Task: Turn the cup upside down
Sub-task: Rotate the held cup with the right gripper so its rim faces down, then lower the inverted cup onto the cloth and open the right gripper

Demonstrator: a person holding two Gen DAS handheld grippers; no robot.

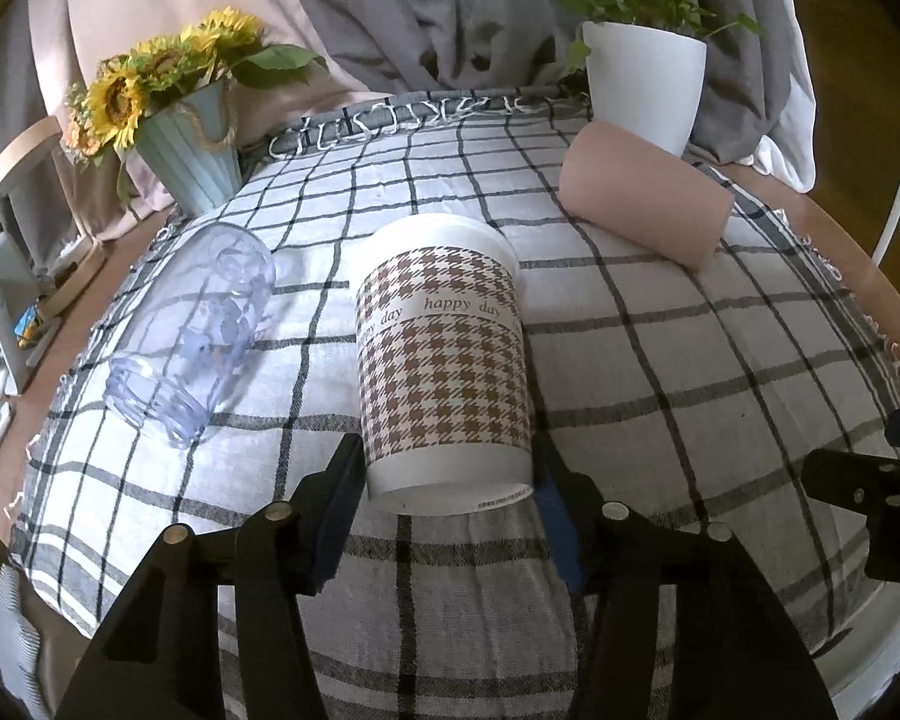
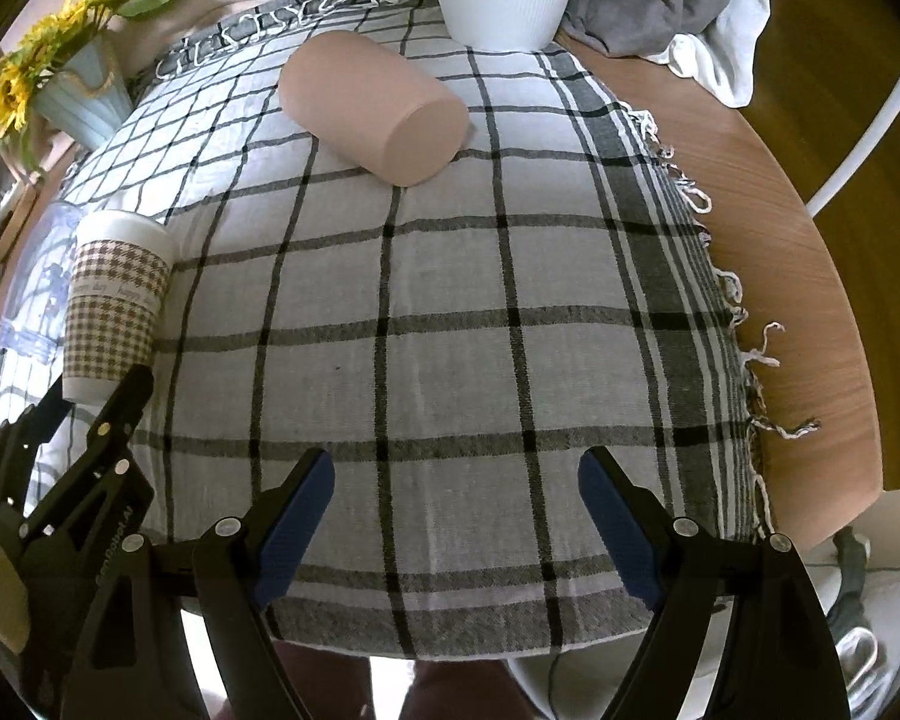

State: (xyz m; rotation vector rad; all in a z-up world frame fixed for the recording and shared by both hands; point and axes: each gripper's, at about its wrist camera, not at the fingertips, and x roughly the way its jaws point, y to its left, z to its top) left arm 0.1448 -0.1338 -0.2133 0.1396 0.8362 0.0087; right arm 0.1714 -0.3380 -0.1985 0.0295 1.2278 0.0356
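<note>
Paper cup (image 1: 444, 354), houndstooth print, "happy day" band, white lid end resting on checked tablecloth (image 1: 660, 372), open-looking base rim nearest camera. Tilted or upside down: cannot tell for certain.

Left gripper (image 1: 447, 492) straddling cup base, jaws touching or just beside wall; clamped or not: cannot tell.

Right gripper (image 2: 456, 516) spread wide, empty, well apart from cup.

Likely light, thin-walled, crushable; printed sleeve gives fair friction. Best hold: mid-sleeve, gentle squeeze, avoiding soft rim.

Clear plastic cup (image 1: 192, 330) and pink cup (image 1: 642, 198) lying on sides nearby.
</note>
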